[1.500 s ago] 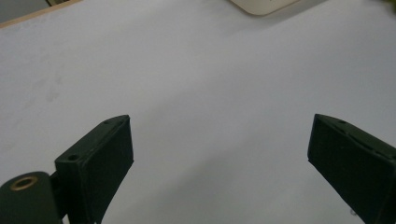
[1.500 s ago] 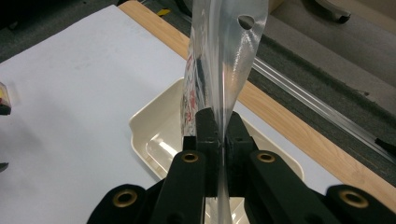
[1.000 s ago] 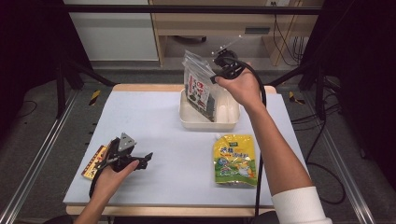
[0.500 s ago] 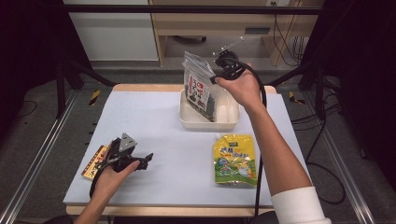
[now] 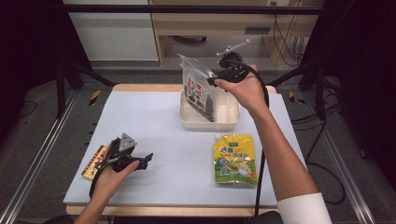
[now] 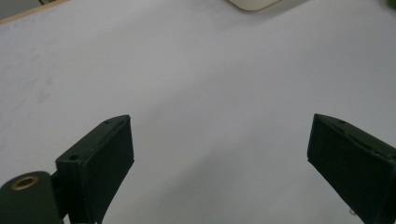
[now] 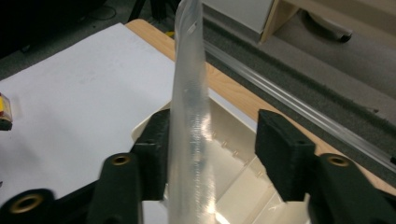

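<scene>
A clear bag of dark seaweed snacks [image 5: 198,91] stands upright with its lower end in the white bin [image 5: 229,122] at the back of the table. My right gripper [image 5: 215,77] is at the bag's top right corner. In the right gripper view its jaws stand apart [image 7: 215,123]; the bag's clear top edge [image 7: 189,116] leans against the left jaw, above the bin [image 7: 233,186]. My left gripper [image 5: 144,161] rests low at the table's front left. It is open [image 6: 219,126] over bare white table, with nothing between its jaws.
A yellow-green pouch [image 5: 235,158] lies flat in front of the bin at the right. A small orange packet [image 5: 93,161] lies by the left hand near the table's left edge. A wooden strip [image 5: 140,87] runs along the table's far edge.
</scene>
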Available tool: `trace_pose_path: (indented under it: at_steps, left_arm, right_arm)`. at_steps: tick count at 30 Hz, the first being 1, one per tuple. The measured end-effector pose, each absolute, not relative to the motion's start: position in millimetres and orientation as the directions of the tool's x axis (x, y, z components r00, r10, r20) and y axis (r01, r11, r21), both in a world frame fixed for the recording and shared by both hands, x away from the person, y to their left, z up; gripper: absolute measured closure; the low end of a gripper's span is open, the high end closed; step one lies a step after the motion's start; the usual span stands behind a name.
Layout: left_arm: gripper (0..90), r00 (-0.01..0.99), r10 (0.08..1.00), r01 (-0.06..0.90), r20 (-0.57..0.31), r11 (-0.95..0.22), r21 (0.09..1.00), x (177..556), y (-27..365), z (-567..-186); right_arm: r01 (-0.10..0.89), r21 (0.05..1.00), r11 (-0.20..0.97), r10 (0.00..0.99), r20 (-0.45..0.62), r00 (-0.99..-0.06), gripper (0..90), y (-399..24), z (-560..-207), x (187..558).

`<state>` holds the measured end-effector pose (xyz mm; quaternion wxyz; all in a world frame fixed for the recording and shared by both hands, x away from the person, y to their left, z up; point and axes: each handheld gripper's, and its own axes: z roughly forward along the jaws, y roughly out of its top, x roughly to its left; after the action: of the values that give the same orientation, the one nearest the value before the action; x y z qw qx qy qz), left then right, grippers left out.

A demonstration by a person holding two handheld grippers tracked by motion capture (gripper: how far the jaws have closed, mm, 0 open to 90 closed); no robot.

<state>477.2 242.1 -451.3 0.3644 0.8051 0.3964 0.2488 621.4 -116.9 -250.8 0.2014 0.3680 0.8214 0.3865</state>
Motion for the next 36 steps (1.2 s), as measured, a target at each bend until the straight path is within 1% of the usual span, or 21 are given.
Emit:
trace_pose_path:
  at_steps: [1,3,6,19,27,36]
  left_arm:
    - [7.1,0.561,0.82,0.457,0.112,-0.42,0.784,477,242,-451]
    - [7.1,0.559,0.822,0.457,0.109,-0.415,0.787,477,242,-452]
    - [7.1,0.56,0.821,0.457,0.111,-0.417,0.786,477,242,-452]
    - [7.1,0.556,0.824,0.46,0.113,-0.418,0.784,477,243,-451]
    - [7.1,0.554,0.824,0.459,0.115,-0.418,0.784,477,244,-451]
    - [7.2,0.554,0.825,0.457,0.116,-0.418,0.785,477,244,-451]
  right_arm:
    - [0.443,0.787,0.428,0.764,-0.054,-0.643,42.9,-117,-250,619]
    - [0.413,0.802,0.433,0.763,-0.082,-0.641,41.5,-119,-249,615]
    - [0.404,0.803,0.438,0.76,-0.09,-0.644,38.9,-120,-248,611]
    - [0.338,0.84,0.423,0.722,-0.088,-0.686,29.1,-118,-243,582]
    - [0.299,0.86,0.413,0.707,-0.095,-0.701,26.7,-121,-237,563]
    - [0.293,0.866,0.405,0.727,-0.11,-0.678,25.6,-140,-249,548]
